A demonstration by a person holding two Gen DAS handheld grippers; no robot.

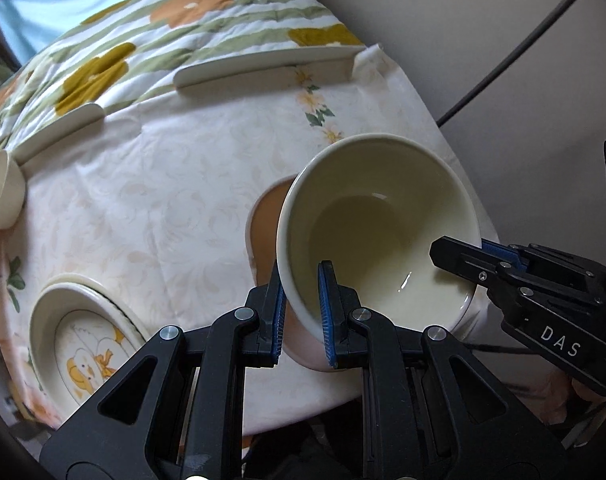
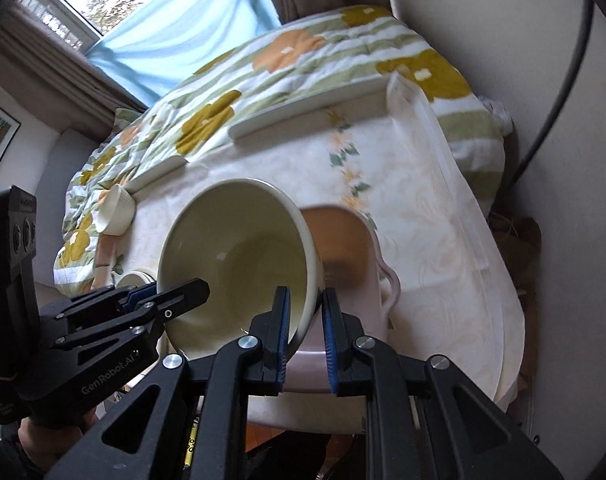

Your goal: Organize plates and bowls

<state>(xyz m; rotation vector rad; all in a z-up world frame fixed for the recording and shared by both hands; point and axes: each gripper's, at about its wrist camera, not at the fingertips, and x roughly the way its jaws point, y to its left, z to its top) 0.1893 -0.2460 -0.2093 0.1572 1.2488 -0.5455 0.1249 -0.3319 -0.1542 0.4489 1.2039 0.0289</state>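
Note:
A large cream bowl (image 1: 383,216) hangs tilted above the table, gripped by its rim on two sides. My left gripper (image 1: 301,284) is shut on the near rim, one blue pad inside the bowl and one outside. My right gripper (image 1: 463,250) is shut on the opposite rim, and in its own view (image 2: 306,298) the pads pinch the bowl (image 2: 239,248) wall. There the left gripper (image 2: 171,290) reaches in from the left. Just under and behind the cream bowl sits a pink bowl with a brown inside (image 1: 265,220) (image 2: 343,240) and side handles.
A duck-pattern dish (image 1: 83,344) sits on a plate at the near left. A small cream cup (image 1: 1,192) (image 2: 115,210) stands at the far left. Two flat plates (image 1: 263,66) (image 1: 59,124) lie along the table's far edge against a floral quilt (image 1: 143,28). A wall and cable (image 1: 515,52) are on the right.

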